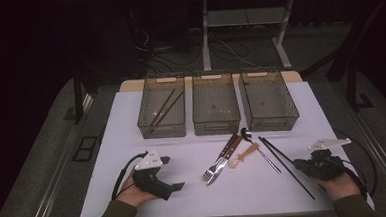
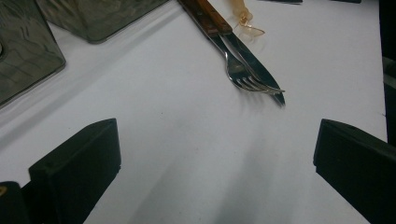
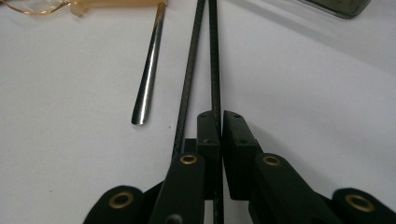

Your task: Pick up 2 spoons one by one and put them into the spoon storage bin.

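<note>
Right now the right gripper [image 3: 220, 122] has its jaws pressed together on one black chopstick [image 3: 214, 60], pinching it near its end; the second black chopstick [image 3: 189, 70] lies just beside, outside the jaws, on the white table [image 3: 303, 93]. Next to them lies a steel spoon handle [image 3: 147, 74], and beyond it a pale plastic utensil [image 3: 116, 3]. Across the table the left gripper [image 2: 215, 158] sits with jaws spread wide, nothing between them. Ahead of it lie a fork [image 2: 238, 70] and a knife [image 2: 254, 63] with wooden handles, the fork resting on the knife. Three clear bins [image 1: 216, 110] stand in a row at the far side, the left one holding brown chopsticks [image 1: 163, 109].
</note>
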Tool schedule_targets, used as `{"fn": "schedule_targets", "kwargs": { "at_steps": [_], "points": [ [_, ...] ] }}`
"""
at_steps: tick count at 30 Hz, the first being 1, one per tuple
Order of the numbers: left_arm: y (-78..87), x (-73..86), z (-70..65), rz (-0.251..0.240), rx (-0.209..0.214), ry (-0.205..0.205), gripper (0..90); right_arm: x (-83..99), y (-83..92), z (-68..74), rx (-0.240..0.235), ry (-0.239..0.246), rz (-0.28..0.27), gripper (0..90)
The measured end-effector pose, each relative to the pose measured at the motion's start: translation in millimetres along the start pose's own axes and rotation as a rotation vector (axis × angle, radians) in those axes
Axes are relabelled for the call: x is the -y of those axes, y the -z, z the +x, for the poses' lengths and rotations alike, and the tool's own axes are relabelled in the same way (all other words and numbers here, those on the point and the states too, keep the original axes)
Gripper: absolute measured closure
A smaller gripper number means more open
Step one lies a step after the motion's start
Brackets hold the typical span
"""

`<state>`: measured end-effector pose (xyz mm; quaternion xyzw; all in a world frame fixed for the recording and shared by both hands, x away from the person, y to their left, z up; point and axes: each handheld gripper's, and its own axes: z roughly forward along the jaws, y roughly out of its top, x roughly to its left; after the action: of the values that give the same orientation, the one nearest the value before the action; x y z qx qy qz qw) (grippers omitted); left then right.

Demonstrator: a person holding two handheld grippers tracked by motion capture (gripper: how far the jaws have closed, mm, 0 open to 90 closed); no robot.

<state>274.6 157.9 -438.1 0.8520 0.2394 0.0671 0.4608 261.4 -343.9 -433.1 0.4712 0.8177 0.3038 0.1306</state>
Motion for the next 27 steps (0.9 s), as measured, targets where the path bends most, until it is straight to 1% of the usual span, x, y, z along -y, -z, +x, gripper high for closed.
{"fn": "schedule_targets", "kwargs": {
  "at_steps": [2,6,11,14,15,16,19,20,24,27],
  "points": [
    [-0.3,-0.1,-0.6,-0.002,0.000,0.001,0.0,0.1,0.8,-0.8,-0.007,-0.006,0.001,85.4],
    [-0.2,0.0,-0.5,0.000,0.001,0.000,0.0,-1.5,2.9,-0.6,-0.017,0.006,-0.003,85.5],
    [-0.1,-0.1,-0.4,0.000,0.002,-0.001,0.0,-5.2,10.6,-0.1,-0.020,0.018,-0.032,85.4],
    [-0.2,0.0,-0.6,-0.004,0.003,0.001,0.0,-6.1,14.5,-0.9,-0.025,0.021,-0.040,85.4],
    [-0.3,-0.1,-0.6,-0.005,0.003,0.001,0.0,-7.1,18.3,-2.3,-0.026,0.023,-0.060,85.4],
    [-0.2,-0.1,-0.6,-0.003,0.003,0.001,0.0,-7.5,20.2,-2.6,-0.028,0.023,-0.067,85.4],
    [-0.4,-0.1,-0.4,-0.003,0.003,0.001,0.0,-8.7,23.8,-3.4,-0.031,0.024,-0.071,85.4],
    [-0.2,-0.1,-0.2,-0.002,0.004,-0.001,0.0,-9.3,26.9,-3.1,-0.035,0.018,-0.080,85.4],
    [-0.1,-0.2,-0.4,-0.004,0.005,0.000,0.0,-10.6,29.2,-3.2,-0.044,0.026,-0.096,85.4],
    [-0.4,-0.1,-0.6,-0.004,0.004,0.001,0.0,-13.0,32.0,-2.1,-0.065,0.036,-0.120,85.4]
  ]
}}
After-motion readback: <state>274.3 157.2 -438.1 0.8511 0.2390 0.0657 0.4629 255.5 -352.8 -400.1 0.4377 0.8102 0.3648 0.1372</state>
